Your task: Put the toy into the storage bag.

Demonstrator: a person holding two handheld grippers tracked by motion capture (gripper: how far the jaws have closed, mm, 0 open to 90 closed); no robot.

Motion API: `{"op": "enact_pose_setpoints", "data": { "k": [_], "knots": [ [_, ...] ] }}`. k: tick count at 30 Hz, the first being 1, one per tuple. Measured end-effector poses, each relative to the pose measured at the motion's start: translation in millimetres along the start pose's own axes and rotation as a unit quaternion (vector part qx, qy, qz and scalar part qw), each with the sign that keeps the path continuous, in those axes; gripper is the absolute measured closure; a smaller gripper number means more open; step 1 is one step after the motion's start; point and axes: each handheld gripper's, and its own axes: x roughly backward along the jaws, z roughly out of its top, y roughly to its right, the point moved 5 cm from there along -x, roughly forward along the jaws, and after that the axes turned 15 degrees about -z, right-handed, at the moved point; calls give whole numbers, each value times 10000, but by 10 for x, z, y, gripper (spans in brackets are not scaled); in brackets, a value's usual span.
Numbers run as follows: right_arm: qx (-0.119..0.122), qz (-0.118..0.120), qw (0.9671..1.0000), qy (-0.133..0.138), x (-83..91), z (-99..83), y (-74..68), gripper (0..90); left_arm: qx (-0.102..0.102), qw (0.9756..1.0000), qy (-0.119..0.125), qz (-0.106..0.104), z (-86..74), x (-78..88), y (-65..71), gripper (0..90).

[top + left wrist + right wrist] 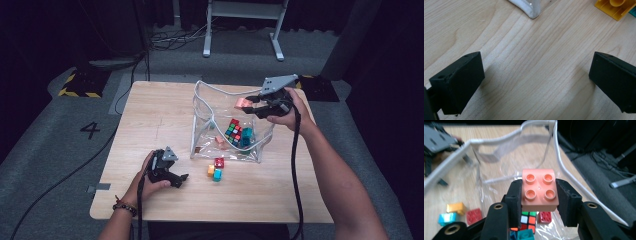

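My right gripper [248,105] is shut on a salmon-pink four-stud brick [539,190], held over the open top of a clear plastic bag [202,130] with a white rim. Inside the bag lie a colour cube [233,131], a teal brick [246,138] and a small pink brick [219,141]. On the table in front of the bag sit a red brick [219,162], an orange brick [210,170] and a teal brick [217,175]. My left gripper [536,80] rests low over the bare wood at the front left, jaws wide apart with nothing between them.
The wooden table [150,115] has free room at its left and back. The bag's white corner [529,8] and a yellow brick [615,7] lie just beyond my left jaws. Cables trail off the table; a white stand [245,25] is on the floor behind.
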Motion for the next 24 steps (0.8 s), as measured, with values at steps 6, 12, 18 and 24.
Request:
{"op": "enact_pose_setpoints", "data": {
  "k": [6,12,18,24],
  "knots": [
    [275,134,9984,-483,-171,-13,-46,595,-10,10000,-11,3,-1,1,-2,1],
    [569,240,9943,-868,-280,-49,-79,595,-2,10000,-2,0,0,0,0,1],
    [605,343,9893,-1286,-286,-157,-60,595,-3,10000,-1,0,0,0,0,1],
    [798,415,9810,-1721,-221,-358,17,595,0,10000,-2,1,0,0,0,1]
  ]
}}
